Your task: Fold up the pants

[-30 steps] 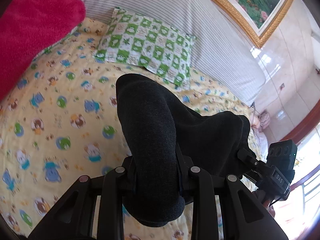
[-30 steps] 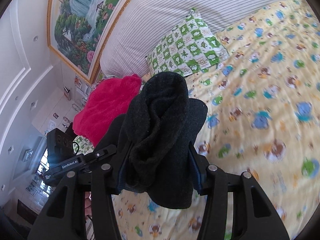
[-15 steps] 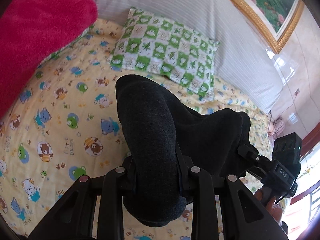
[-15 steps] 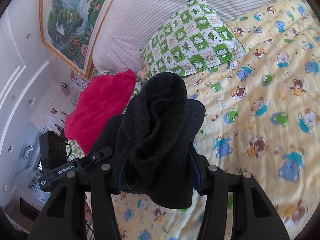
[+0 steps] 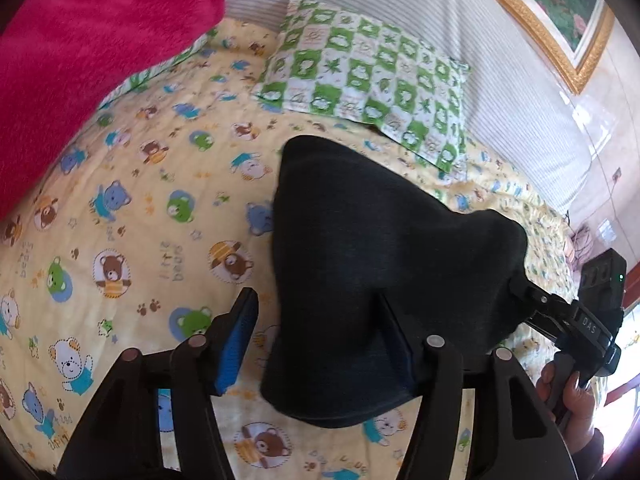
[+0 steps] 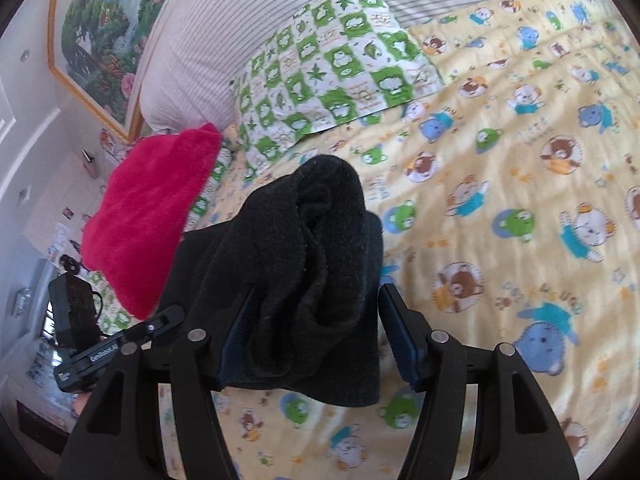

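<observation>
**Both claws spread, dark pants draped between them over the bear-print bed**

Left wrist view: the left gripper (image 5: 320, 344) stands wide. Its left finger, with a blue pad (image 5: 236, 344), is bare and clear of the cloth; the right finger is mostly covered by the pants (image 5: 360, 240), which lie over it and hang down past its base. Whether the cloth presses on that right pad cannot be told. The dark pants bunch up ahead of the claw and stretch off to the right, to where the other gripper's black body (image 5: 592, 308) comes into view, held by a hand (image 5: 572, 408). On that body the letters "DAS" can be read. Beneath the claw lies a yellow bedsheet (image 5: 120, 208) printed with cartoon bears and the words "little bears". Ahead of the claw rests a green-and-white checked pillow (image 5: 368, 80); ahead and to the left, a pink fluffy blanket (image 5: 80, 48).

Right wrist view: the right gripper (image 6: 316, 332) is likewise spread, though less so. The pants (image 6: 304, 248) sit as a thick rolled wad in the gap, lying against the left finger; a sliver of space shows beside the right finger's blue pad (image 6: 400, 344). To the left, the left gripper's body (image 6: 100, 344) bears the label "GenRobot.AI". The bedsheet (image 6: 520, 160) spreads to the right, the pillow (image 6: 328, 64) ahead, the blanket (image 6: 148, 216) ahead-left, and a gold-framed landscape painting (image 6: 104, 20) hangs far ahead-left.
</observation>
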Available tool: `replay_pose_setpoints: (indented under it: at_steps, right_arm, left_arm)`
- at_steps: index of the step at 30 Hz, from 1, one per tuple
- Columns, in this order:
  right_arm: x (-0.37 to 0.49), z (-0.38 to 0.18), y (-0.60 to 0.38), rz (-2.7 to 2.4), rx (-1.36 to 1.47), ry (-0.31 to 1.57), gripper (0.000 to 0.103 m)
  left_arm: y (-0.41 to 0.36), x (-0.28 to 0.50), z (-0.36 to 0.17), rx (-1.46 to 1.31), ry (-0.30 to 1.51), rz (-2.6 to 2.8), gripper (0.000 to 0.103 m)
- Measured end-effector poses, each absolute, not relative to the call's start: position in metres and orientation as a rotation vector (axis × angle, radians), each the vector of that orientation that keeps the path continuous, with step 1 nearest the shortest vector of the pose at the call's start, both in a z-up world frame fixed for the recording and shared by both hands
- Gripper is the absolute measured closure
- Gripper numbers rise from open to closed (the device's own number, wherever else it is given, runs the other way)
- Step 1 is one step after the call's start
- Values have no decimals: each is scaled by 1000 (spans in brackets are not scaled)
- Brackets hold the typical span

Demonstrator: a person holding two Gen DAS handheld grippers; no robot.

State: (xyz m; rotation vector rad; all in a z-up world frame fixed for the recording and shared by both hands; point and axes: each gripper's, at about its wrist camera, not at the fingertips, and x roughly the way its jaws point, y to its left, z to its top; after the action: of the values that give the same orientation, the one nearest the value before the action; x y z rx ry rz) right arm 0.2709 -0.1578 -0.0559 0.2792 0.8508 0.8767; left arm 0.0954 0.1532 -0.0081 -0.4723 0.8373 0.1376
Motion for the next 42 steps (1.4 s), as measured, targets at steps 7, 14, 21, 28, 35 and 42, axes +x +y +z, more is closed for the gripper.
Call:
replay_pose_setpoints:
  at_steps: [7, 14, 21, 28, 35, 42]
  right_arm:
    - [277, -60, -172, 813, 268, 854, 30]
    - [276, -59, -172, 799, 262, 850, 30]
    - [273, -60, -172, 793, 257, 852, 29]
    - [266, -52, -170, 802, 236, 838, 29]
    - [240, -31, -164, 866, 140, 778, 22]
    - [205, -13, -149, 937, -62, 669, 12]
  left_arm:
    - [150, 97, -16, -459, 852, 151, 36]
    - [140, 98, -10, -389, 861, 185, 36]
    - [135, 96, -7, -353, 871, 192, 36]
    - [130, 87, 0, -325, 850, 199, 35]
    - [115, 75, 10, -223, 822, 211, 28]
    - [102, 60, 19, -121, 790, 223, 22]
